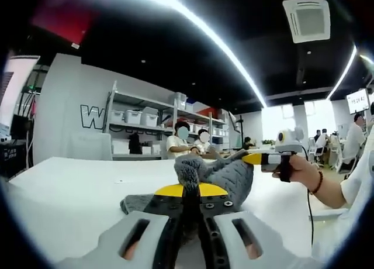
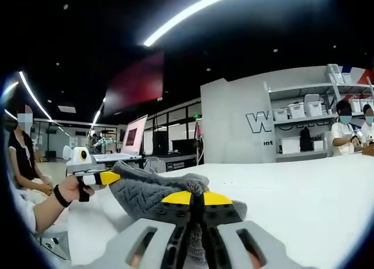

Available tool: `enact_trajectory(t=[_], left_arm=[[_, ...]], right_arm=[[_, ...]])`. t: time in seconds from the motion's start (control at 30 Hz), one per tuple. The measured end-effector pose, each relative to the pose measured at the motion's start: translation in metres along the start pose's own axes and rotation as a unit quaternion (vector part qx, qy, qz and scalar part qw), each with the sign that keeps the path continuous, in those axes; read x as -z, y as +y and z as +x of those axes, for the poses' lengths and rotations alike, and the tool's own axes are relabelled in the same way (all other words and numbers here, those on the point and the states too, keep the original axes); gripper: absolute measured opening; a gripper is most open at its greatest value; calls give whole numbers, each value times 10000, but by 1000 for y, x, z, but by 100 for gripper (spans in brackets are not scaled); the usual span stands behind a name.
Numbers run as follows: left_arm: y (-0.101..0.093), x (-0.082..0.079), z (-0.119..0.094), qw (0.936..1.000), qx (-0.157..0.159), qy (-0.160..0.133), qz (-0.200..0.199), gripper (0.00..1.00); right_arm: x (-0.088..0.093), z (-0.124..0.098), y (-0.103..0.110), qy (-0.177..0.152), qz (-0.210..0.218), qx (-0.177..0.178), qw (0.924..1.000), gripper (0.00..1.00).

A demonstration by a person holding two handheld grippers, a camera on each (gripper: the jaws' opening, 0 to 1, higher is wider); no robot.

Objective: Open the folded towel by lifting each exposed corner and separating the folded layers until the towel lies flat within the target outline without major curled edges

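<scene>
A grey knitted towel lies bunched on the white table, partly lifted. My left gripper is shut on a fold of it, with cloth rising between its yellow tips. The right gripper enters the left gripper view from the right, held by a hand, pinching the towel's far end. In the right gripper view the towel stretches leftward; my right gripper is shut on a bunched corner. The left gripper grips the other end there.
A person's hand and wrist with a bead bracelet reach in from the right. Shelving with white bins stands behind the table. Seated people work at the far side. A laptop sits on a desk at the left.
</scene>
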State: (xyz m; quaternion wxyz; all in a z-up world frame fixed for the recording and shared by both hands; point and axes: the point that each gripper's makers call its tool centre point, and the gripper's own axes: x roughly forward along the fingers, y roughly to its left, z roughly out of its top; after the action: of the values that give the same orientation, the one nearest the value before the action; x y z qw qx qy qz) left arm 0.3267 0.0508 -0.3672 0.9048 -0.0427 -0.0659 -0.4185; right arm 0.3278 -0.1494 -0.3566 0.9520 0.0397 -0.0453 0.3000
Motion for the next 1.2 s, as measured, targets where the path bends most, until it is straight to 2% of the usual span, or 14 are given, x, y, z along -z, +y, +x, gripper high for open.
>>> enact_trajectory(t=[0.77, 0.9, 1.2], left_arm=[[-13, 6, -21, 9998, 147, 51, 140, 5], [-16, 6, -25, 9998, 137, 31, 110, 5], [-21, 12, -31, 9998, 148, 128, 5, 6]], right_arm=[[4, -19, 19, 35, -259, -162, 9995, 0], [3, -25, 24, -22, -131, -284, 9995, 0], [10, -34, 32, 52, -243, -366, 9990, 0]])
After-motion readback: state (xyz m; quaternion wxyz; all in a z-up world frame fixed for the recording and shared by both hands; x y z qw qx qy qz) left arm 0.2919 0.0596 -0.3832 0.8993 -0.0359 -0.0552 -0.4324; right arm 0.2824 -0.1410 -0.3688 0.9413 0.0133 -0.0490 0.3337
